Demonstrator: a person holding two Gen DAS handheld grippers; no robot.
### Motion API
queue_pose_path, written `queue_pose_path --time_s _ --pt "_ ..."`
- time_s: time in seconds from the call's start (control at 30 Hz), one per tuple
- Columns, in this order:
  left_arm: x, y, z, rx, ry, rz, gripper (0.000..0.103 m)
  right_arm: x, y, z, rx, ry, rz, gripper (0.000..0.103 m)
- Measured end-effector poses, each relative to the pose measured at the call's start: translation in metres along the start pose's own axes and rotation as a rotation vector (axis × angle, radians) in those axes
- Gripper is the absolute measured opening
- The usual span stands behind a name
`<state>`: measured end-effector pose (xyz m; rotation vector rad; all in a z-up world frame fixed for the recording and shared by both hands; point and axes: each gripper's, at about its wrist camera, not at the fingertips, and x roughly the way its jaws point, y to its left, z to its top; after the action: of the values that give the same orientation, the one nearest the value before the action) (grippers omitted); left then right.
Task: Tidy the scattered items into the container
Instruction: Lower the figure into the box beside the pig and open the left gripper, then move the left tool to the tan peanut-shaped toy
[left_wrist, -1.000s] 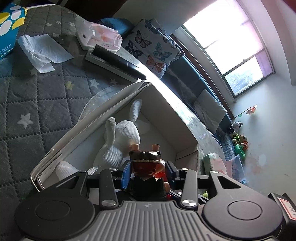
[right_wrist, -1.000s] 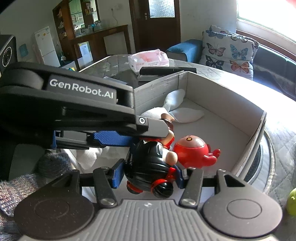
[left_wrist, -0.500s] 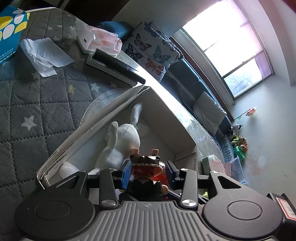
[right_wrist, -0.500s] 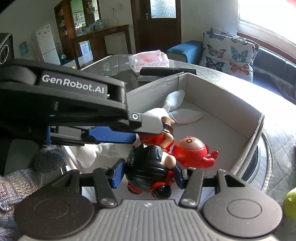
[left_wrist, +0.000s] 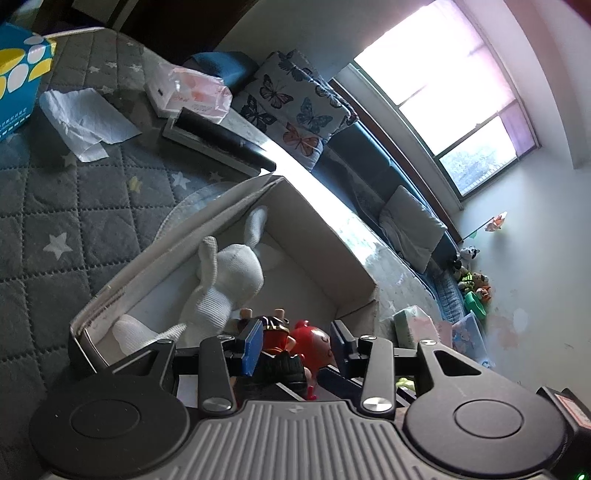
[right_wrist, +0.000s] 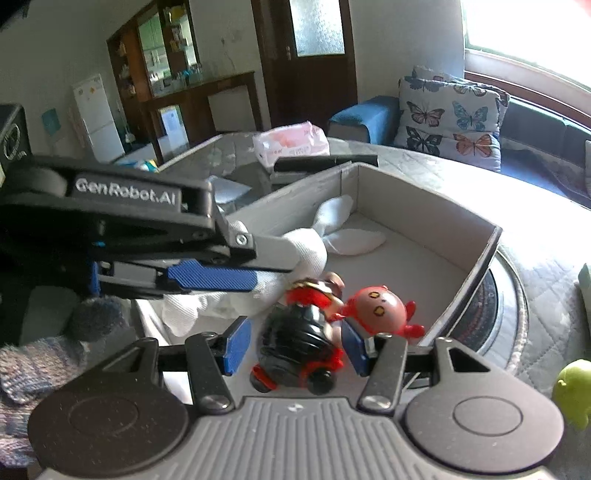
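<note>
The black-and-red toy figure (right_wrist: 306, 332) lies on its side on the floor of the cardboard box (right_wrist: 458, 218), touching a round red toy (right_wrist: 380, 306) beside it. The right gripper (right_wrist: 293, 345) straddles it, its blue pads spread wider than the figure's body — there is a visible gap on the left pad's side, while the right pad sits just beside the body; whether it touches, I cannot tell. In the left wrist view the left gripper (left_wrist: 293, 343) is also spread, pads apart, with the figure (left_wrist: 275, 334) and the red toy (left_wrist: 314, 336) seen between them but not pinched — it hovers above the box, near a white knitted rabbit (left_wrist: 225, 284) lying inside. The box stands on a grey quilted cloth with stars (left_wrist: 44, 221).
</note>
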<state>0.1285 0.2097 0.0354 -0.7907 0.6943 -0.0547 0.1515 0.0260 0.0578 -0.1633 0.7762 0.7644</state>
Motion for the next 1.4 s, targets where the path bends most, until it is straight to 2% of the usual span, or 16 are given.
queue_pose_path --time_s 0.33,0.73,0.83,1.1,1.27,1.4 --pt "-0.013 -0.025 -0.012 0.047 -0.019 -0.036 0.042 -0.041 -0.01 -0.006 0.018 -0.096 0.0 0.056" --pt "-0.011 -0.07 -0.049 0.144 0.031 -0.096 0.042 -0.092 -0.043 -0.043 0.091 -0.154 -0.048 0.056" --pt "-0.007 -0.082 -0.062 0.17 0.049 -0.11 0.042 -0.102 -0.051 -0.056 0.097 -0.162 -0.078 0.07" --pt "0.011 -0.107 -0.096 0.238 0.118 -0.135 0.042 -0.126 -0.071 -0.086 0.121 -0.182 -0.131 0.07" --pt "0.028 -0.118 -0.115 0.274 0.174 -0.136 0.042 -0.138 -0.088 -0.108 0.174 -0.189 -0.162 0.078" --pt "0.042 -0.127 -0.13 0.305 0.218 -0.142 0.042 -0.145 -0.103 -0.127 0.214 -0.186 -0.199 0.079"
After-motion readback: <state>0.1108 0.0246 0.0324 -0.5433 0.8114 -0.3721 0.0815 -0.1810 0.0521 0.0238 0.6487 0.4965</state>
